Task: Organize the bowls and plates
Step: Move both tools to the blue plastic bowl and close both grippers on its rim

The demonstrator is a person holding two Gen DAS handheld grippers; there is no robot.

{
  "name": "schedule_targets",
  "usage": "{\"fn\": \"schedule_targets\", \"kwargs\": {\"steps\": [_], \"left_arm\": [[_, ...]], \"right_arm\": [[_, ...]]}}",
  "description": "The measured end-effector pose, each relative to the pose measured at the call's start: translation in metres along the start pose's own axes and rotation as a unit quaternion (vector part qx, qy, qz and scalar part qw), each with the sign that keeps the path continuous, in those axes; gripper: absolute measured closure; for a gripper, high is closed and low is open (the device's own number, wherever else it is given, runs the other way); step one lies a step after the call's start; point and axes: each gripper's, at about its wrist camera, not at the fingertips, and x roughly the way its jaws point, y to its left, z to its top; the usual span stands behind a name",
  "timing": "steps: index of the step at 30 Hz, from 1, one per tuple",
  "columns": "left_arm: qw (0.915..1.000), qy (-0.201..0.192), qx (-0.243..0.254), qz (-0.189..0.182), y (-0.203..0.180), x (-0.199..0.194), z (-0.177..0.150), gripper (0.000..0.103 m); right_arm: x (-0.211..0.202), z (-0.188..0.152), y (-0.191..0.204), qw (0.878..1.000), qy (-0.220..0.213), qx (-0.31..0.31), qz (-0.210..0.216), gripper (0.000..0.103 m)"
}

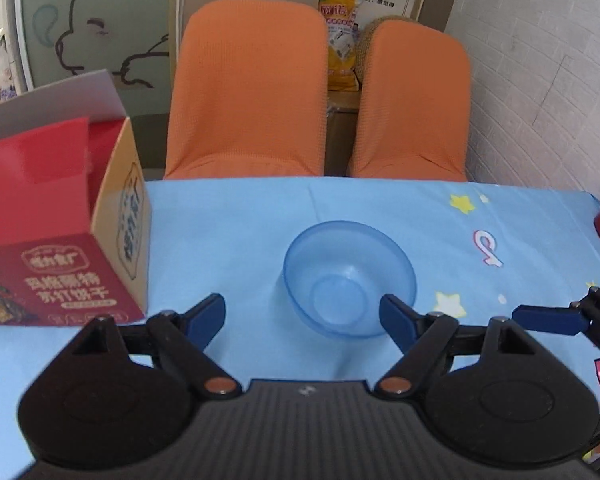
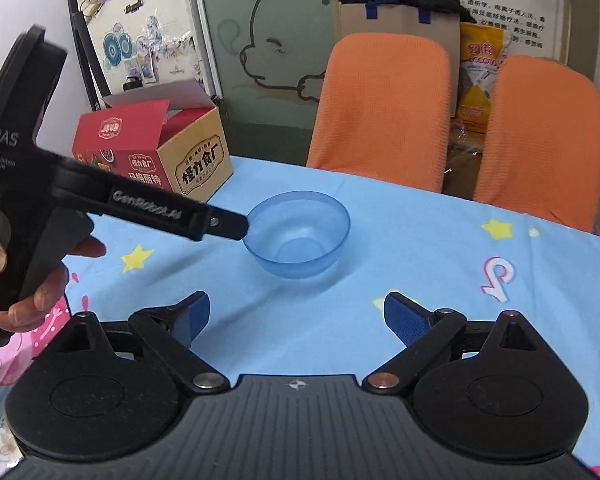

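Left wrist view: blue bowl (image 1: pixel 349 278) between parted left tongs (image 1: pixel 302 314).

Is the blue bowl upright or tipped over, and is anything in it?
Upright and empty: the blue bowl sits rim-up on the tablecloth, its bare bottom visible.

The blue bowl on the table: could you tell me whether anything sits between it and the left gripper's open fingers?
Nothing visible does. The blue bowl stands alone on the blue tablecloth, just ahead of the left gripper, whose open fingers are empty. The red box stands off to the side, clear of the path.
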Motion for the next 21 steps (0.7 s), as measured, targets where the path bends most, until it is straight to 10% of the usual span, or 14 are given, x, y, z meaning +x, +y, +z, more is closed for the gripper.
{"fn": "schedule_targets", "kwargs": {"steps": [21], "left_arm": [[0.9987,0.033,0.024,-0.032,-0.001,0.083,0.023,0.021]], "right_arm": [[0.095,0.012,0.004,0.998,0.051,-0.005,-0.025,0.000]]}}
